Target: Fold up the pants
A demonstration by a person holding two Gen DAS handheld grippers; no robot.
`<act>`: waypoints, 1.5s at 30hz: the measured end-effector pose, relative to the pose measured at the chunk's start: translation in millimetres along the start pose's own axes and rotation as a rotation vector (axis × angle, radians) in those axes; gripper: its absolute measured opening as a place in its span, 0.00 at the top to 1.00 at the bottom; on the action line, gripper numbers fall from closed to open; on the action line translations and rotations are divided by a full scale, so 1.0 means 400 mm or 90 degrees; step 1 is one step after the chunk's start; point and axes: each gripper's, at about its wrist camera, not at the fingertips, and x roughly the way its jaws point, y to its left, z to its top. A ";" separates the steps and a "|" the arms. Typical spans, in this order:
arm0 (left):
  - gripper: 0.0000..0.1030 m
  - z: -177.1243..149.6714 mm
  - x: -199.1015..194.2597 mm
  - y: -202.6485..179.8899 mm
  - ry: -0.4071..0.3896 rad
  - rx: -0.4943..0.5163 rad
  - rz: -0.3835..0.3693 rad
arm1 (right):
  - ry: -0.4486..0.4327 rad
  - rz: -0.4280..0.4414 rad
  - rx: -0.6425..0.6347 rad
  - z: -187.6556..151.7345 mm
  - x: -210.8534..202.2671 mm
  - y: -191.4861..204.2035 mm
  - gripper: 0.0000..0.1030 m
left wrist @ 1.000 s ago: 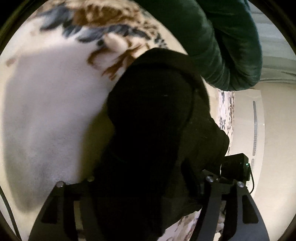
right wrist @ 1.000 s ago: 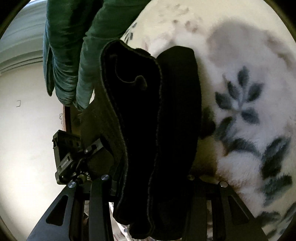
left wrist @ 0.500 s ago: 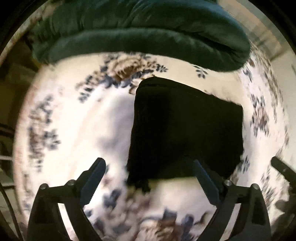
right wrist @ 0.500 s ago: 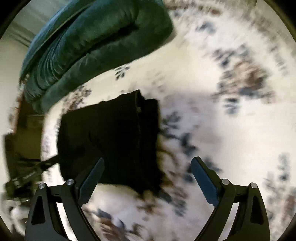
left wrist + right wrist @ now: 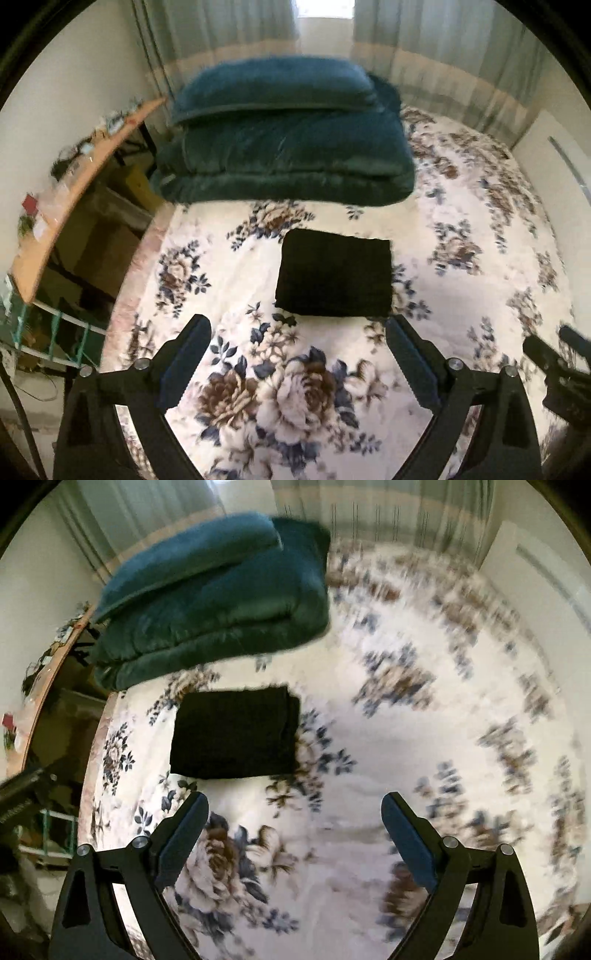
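A: Surface: floral blanket (image 5: 461, 295) over the bed; curtains (image 5: 424, 55) behind.

B: Item one?

A: Black pants (image 5: 334, 273), folded into a flat rectangle, lying on the blanket, touched by neither tool.

B: Grippers?

A: Left gripper (image 5: 299, 354), fingers spread wide, holding nothing. Right gripper (image 5: 295, 827), likewise wide and holding nothing; pants lie ahead to its left.

B: Surroundings?

A: Dark green folded duvet (image 5: 288, 147) beyond the pants, near but apart. Wooden shelf (image 5: 74, 192) with small clutter beside the bed. No containers discernible.
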 end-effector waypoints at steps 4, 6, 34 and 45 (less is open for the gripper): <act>0.06 -0.045 -0.168 -0.010 -0.023 -0.013 -0.023 | -0.042 -0.007 -0.030 -0.031 -0.229 -0.007 0.06; 0.06 -0.069 -0.246 -0.016 -0.036 -0.013 -0.032 | -0.056 -0.004 -0.041 -0.057 -0.331 -0.017 0.06; 0.06 -0.214 -0.627 -0.027 -0.147 -0.011 0.016 | -0.154 0.046 -0.071 -0.230 -0.892 0.019 0.06; 0.00 -0.172 -0.562 -0.038 -0.189 -0.004 -0.004 | -0.191 -0.004 -0.020 -0.176 -0.811 -0.005 0.00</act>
